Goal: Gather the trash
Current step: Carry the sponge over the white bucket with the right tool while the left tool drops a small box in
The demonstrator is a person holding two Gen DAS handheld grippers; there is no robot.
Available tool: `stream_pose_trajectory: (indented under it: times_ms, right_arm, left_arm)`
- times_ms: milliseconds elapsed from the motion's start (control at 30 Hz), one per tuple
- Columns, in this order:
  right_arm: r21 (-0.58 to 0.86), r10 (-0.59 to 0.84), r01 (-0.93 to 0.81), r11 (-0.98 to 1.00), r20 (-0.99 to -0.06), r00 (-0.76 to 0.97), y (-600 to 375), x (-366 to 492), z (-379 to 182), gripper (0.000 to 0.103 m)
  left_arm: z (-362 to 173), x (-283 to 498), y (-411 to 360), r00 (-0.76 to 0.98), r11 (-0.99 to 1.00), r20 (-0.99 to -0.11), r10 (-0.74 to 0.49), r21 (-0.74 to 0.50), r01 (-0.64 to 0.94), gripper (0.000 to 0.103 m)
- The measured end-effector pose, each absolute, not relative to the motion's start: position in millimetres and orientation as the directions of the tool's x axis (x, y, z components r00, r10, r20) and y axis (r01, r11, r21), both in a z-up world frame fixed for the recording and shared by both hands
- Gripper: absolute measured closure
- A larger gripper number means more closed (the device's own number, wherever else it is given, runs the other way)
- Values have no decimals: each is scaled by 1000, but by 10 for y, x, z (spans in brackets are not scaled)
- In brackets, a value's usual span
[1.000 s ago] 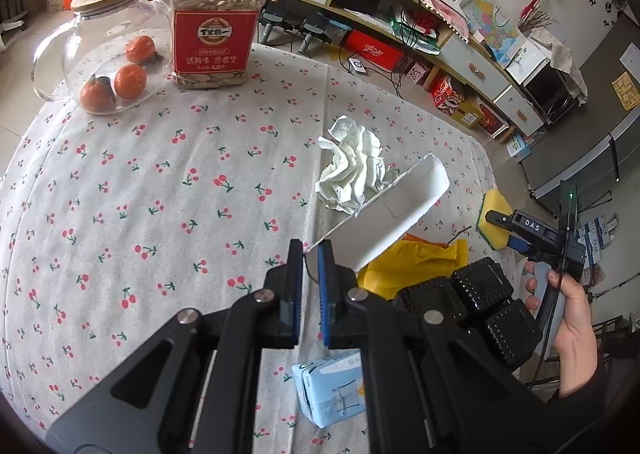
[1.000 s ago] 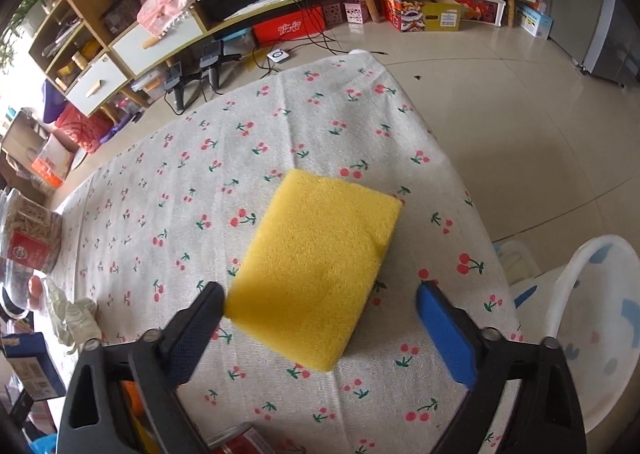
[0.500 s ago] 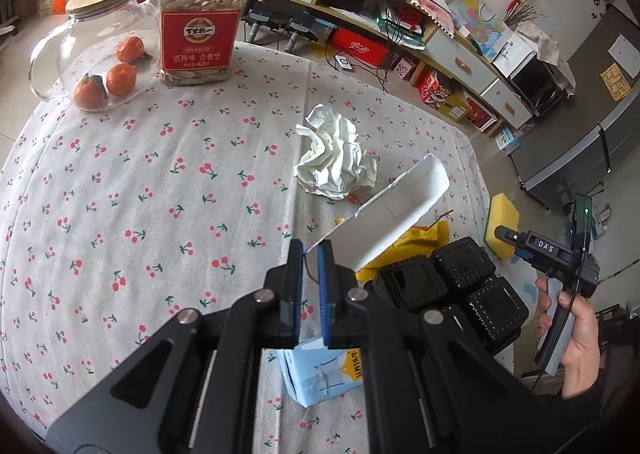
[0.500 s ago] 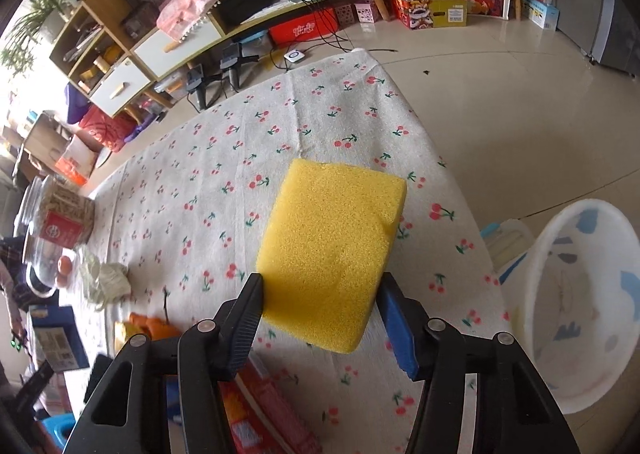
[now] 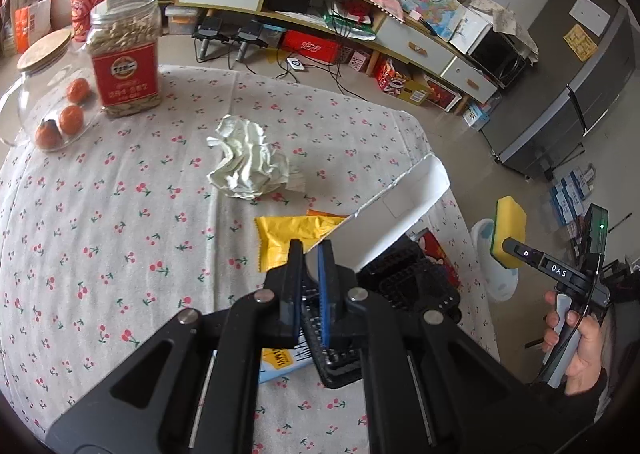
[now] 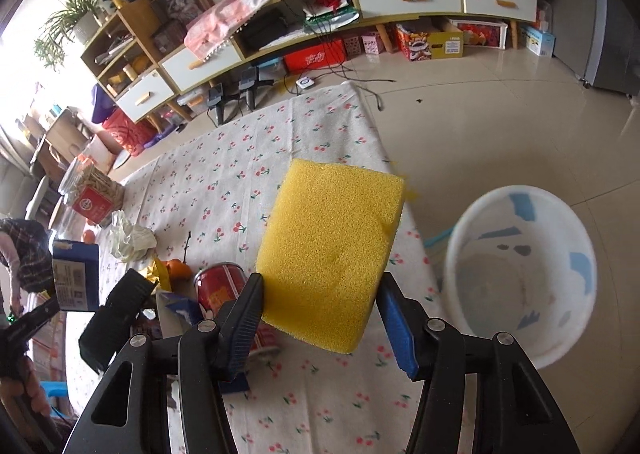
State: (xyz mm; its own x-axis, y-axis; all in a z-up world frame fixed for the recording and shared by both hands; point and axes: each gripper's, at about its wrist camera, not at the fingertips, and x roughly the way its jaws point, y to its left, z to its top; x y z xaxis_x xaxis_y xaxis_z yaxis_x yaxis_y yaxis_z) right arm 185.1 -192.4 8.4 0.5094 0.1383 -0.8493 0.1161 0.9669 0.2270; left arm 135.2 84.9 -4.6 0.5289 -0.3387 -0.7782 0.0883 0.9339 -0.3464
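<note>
Clamped between the right gripper [image 6: 320, 304] pads, yellow sponge [image 6: 330, 254] lifted toward white bin [image 6: 520, 278] at right; left gripper [image 5: 310, 274] pinched on box flap [image 5: 394, 214].

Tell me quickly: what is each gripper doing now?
Left gripper: closed on a white box flap.
Right gripper: closed on the yellow sponge, lifted off the table.

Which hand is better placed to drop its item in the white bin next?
Right. Its gripper holds the sponge beside the bin; the left gripper, holding the carton, is above the table.
</note>
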Motion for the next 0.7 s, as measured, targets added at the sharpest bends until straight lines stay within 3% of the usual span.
stream_pose_trajectory:
  times_ms: [333, 700]
  right_arm:
    - [221, 95, 183, 958, -846, 524, -2553, 1419, 104, 45]
    - [291, 99, 267, 919, -823, 559, -3109, 1182, 165, 45]
  left_arm:
    - [96, 1435, 35, 486, 921, -783, -388, -308, 238, 95]
    - [185, 1572, -698, 493, 925, -793, -358, -228, 304, 95]
